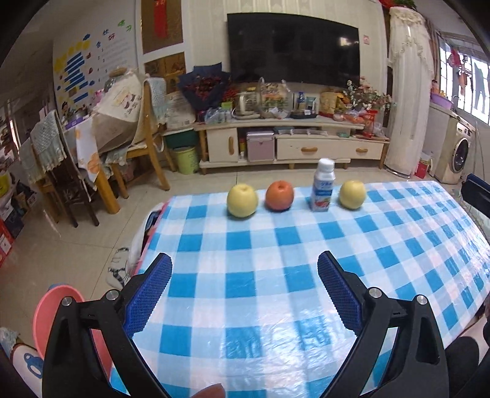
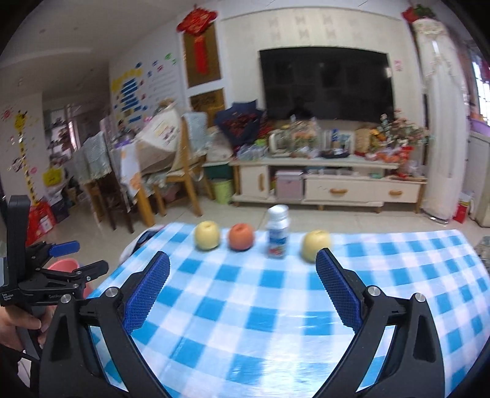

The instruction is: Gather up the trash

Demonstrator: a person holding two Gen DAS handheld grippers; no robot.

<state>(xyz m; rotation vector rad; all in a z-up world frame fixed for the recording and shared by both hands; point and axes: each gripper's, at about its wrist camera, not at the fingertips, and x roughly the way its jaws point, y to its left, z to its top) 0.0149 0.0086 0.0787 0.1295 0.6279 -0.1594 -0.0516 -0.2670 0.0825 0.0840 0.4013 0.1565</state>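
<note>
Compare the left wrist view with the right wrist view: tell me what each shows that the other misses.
Left wrist only: a washing machine at far right, and the pink basin's inside, down left of the table.

Right wrist only: the left tongs seen from the side, held by a hand, and a red knot ornament on the wall.

Both: the checked tablecloth, two yellow apples, an orange fruit, a small bottle, the TV, and open tongs in the foreground.

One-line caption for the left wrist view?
Open left gripper above checked tablecloth, facing two yellow apples, an orange fruit and a small bottle.
</note>
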